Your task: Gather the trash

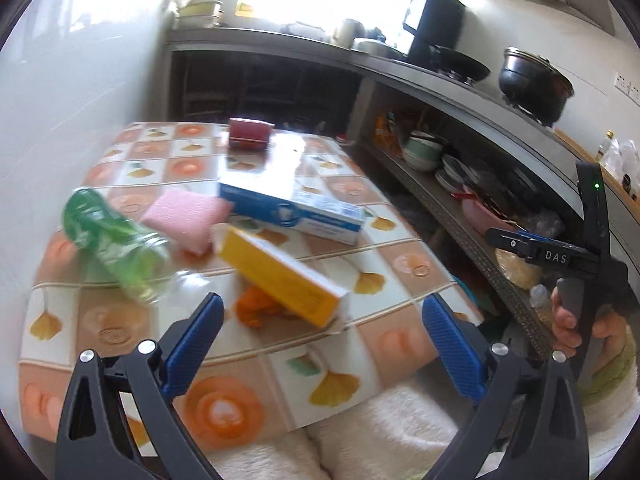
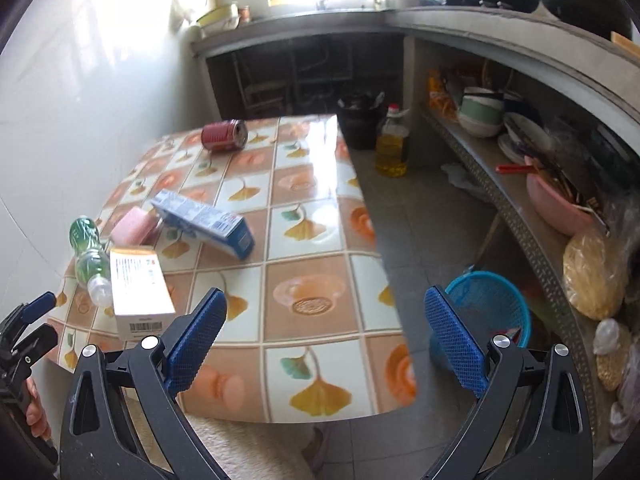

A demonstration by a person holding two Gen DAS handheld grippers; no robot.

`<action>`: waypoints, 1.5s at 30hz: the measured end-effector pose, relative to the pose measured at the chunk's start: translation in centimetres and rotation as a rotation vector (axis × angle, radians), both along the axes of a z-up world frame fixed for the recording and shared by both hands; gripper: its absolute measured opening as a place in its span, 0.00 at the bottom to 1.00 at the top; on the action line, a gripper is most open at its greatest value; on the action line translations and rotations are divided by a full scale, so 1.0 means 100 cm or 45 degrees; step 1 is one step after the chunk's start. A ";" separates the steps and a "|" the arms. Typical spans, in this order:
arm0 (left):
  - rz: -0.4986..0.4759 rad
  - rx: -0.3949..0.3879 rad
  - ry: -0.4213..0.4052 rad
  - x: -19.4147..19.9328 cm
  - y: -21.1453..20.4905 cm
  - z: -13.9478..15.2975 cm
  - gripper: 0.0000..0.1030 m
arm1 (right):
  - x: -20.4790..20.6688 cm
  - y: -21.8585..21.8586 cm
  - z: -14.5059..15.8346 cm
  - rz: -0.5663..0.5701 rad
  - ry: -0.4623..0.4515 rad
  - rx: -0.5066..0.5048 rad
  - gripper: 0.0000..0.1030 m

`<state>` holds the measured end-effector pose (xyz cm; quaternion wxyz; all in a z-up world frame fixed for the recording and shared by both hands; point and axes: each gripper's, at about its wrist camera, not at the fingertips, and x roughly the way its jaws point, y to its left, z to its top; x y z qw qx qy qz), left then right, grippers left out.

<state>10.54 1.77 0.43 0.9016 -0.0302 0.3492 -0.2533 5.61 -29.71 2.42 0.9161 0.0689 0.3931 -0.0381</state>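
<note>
Trash lies scattered over the left half of the tiled-pattern table (image 2: 320,216); nothing is collected in either claw. Both are released: the left gripper (image 1: 324,344) stands spread and empty above the near table edge, the right gripper (image 2: 326,340) likewise over bare tabletop, and neither touches anything.

Nearest, a yellow carton (image 1: 280,276) rests tilted across an orange crumpled item (image 1: 256,308). Risk: lifting the carton may drag or flick the orange piece off the edge. Just beside it to the left, a green plastic bottle (image 1: 112,240) lies on its side near the table's left border; judged liable to roll away if nudged, or to slip from the pads on its round wall. Behind these, a blue-and-white carton (image 1: 292,204) leans on a pink sponge (image 1: 188,216); taking either shifts the other. Farthest, a red can (image 2: 224,135) lies on its side, well apart, also free to roll.

A blue basket (image 2: 492,308) sits on the floor to the table's right, the likely receptacle; a release from table height could miss it.
</note>
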 end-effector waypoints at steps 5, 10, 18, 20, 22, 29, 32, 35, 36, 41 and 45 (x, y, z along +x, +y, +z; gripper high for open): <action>0.062 -0.011 0.003 -0.004 0.034 -0.009 0.94 | 0.017 0.035 -0.008 0.094 0.167 -0.078 0.92; 0.044 -0.117 0.008 -0.005 0.049 -0.017 0.95 | 0.011 0.065 0.004 0.223 0.038 -0.172 0.92; -0.040 -0.137 0.026 -0.004 0.040 -0.028 0.95 | 0.020 0.095 0.006 0.352 -0.019 -0.081 0.92; -0.034 -0.099 0.021 -0.003 0.038 -0.032 0.95 | 0.023 0.104 0.006 0.418 -0.015 -0.010 0.92; -0.014 -0.040 0.011 -0.003 0.037 -0.037 0.95 | 0.029 0.118 0.003 0.506 -0.002 0.041 0.92; 0.053 0.026 -0.001 -0.001 0.055 -0.049 0.94 | 0.045 0.173 -0.028 0.704 0.105 -0.076 0.68; 0.093 0.023 0.004 0.001 0.066 -0.053 0.94 | 0.050 0.190 -0.047 0.732 0.155 -0.200 0.55; 0.123 -0.001 0.012 0.003 0.076 -0.055 0.94 | 0.049 0.197 -0.058 0.736 0.167 -0.290 0.44; 0.128 -0.011 0.014 0.004 0.079 -0.055 0.94 | 0.048 0.197 -0.056 0.730 0.150 -0.306 0.41; 0.125 -0.047 0.011 0.009 0.081 -0.054 0.94 | 0.046 0.170 -0.038 0.652 0.129 -0.187 0.31; 0.087 -0.062 0.011 0.010 0.072 -0.052 0.94 | 0.044 0.124 -0.031 0.579 0.180 0.122 0.30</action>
